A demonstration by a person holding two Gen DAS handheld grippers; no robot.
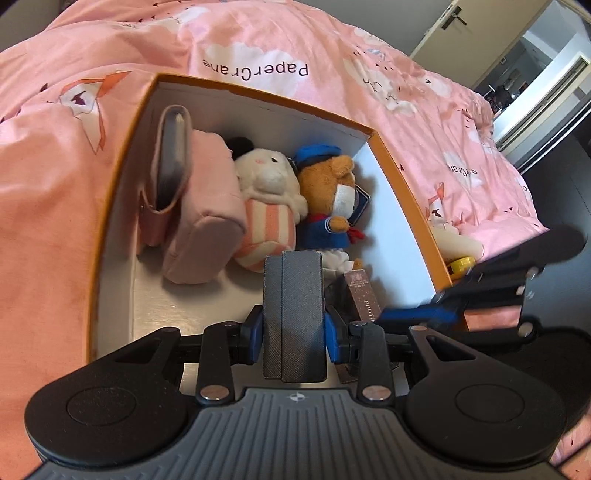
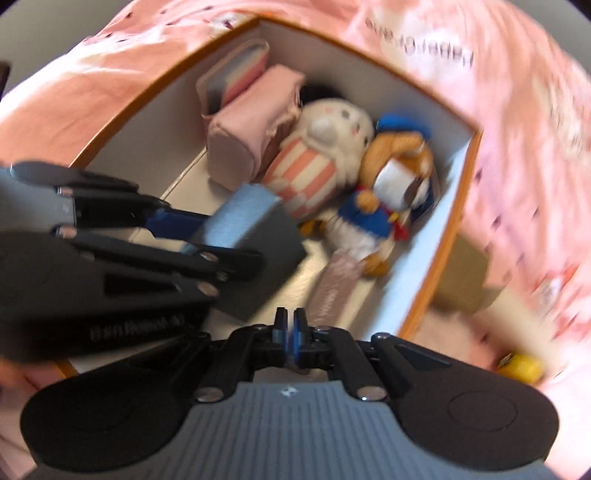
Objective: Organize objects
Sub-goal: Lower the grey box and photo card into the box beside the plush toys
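Note:
An orange-rimmed box (image 1: 258, 90) with white inner walls lies on pink bedding. Inside it are a pink pouch (image 1: 201, 206), a pink card holder (image 1: 171, 162), a white striped plush (image 1: 266, 206), an orange bear plush with a blue cap (image 1: 330, 192) and a slim brown carton (image 1: 360, 295). My left gripper (image 1: 294, 328) hangs over the box's near end, shut on a dark grey textured case (image 1: 293, 295). In the blurred right wrist view my right gripper (image 2: 290, 328) is shut with nothing in it, just above the slim carton (image 2: 332, 284) and beside the left gripper (image 2: 192, 236) with its case (image 2: 255, 236).
Pink printed bedding (image 1: 55, 221) surrounds the box. Outside its right wall lie a cream plush (image 1: 454, 240), a yellow object (image 1: 461, 264) and a brown cardboard piece (image 2: 461, 277). A door (image 1: 461, 29) and dark floor (image 1: 561, 177) show at the far right.

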